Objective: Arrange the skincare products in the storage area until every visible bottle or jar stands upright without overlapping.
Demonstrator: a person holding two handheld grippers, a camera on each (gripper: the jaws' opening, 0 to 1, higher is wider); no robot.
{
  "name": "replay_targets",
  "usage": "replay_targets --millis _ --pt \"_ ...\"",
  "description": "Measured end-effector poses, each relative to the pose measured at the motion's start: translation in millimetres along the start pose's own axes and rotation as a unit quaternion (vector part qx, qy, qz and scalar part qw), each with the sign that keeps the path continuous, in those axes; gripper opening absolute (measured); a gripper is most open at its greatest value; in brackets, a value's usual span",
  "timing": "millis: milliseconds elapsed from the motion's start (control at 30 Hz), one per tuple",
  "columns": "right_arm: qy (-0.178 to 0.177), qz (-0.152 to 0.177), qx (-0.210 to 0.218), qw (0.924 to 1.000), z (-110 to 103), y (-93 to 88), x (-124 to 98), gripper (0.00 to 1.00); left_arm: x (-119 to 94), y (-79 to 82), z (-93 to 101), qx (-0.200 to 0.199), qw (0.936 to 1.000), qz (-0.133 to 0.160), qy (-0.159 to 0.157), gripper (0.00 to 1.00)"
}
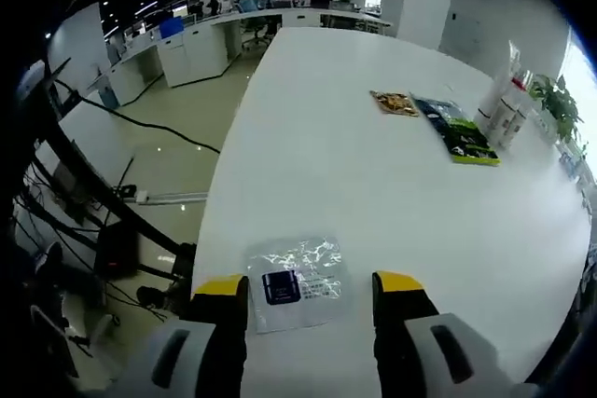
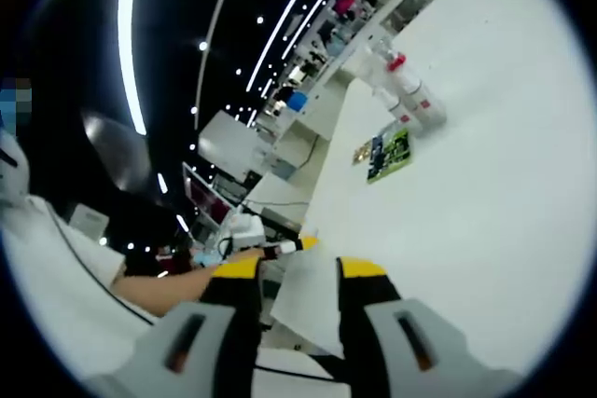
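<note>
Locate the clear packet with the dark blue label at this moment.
In the left gripper view the clear packet lies flat at the white table's near edge, between the open left tongs, far from the green packet and white bottles.

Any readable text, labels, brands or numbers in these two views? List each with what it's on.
None can be read.
Clear sachet between the left gripper jaws: dark blue label with white print, too blurred.
Green-black packet: print too small.
Brown packet: too small.
White bottles: no legible label.
</note>
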State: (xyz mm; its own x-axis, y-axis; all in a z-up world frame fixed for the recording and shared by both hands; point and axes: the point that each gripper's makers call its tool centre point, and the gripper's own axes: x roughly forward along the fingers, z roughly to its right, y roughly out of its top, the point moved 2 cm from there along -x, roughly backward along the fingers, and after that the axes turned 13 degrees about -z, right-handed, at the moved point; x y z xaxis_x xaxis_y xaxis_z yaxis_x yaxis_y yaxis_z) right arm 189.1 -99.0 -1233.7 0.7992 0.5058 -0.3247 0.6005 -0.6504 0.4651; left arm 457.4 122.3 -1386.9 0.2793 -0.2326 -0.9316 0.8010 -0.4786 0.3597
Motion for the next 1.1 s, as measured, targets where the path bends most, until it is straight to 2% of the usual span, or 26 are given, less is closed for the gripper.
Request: replay_targets --millis 67,167,200,367,533,667,900,1100 --pt "-0.004 0.002 -0.003 1.0 0.7 -0.1 -2.7 0.3 1.4 1.3 -1.5 0.003 0.9999 0.007 0.012 0.53" --pt "-0.007 0.007 -0.002 1.0 3.3 -0.8 -6.9 0.3 0.1 3.8 -1.8 -0.001 0.9997 0.02 0.011 0.46" --pt "-0.008 0.008 0.0 0.9999 4.5 -1.2 -8.1 0.3 -0.6 1.7 3.0 0.001 0.9998 0.018 -0.001 0.43" --pt "-0.012 0.011 0.005 0.9999 7.0 -3.9 -10.9 0.29 -5.5 -0.7 5.0 0.0 0.9998 0.017 0.001 0.43" --pt "-0.01 0.007 0.005 0.9999 8.0 -4.0 -9.3 0.29 -10.9 1.8 12.6 -0.028 0.9988 0.021 -0.034 0.43" --pt "-0.007 0.002 0.003 1.0 6.8 -2.5 -3.7 0.29 -17.3 7.3 18.7 -0.03 0.9978 0.033 -0.049 0.43" --pt "0.006 0.0 -0.001 1.0 5.3 3.4 10.3 0.29 -33.4 19.7 38.6 -0.006 0.9948 0.063 -0.079 0.41" --pt "0.019 -0.01 -0.009 0.9997 0.4 8.7 26.2 0.29 -43.2 20.0 55.4 0.01 0.9925 0.071 -0.099 0.41"
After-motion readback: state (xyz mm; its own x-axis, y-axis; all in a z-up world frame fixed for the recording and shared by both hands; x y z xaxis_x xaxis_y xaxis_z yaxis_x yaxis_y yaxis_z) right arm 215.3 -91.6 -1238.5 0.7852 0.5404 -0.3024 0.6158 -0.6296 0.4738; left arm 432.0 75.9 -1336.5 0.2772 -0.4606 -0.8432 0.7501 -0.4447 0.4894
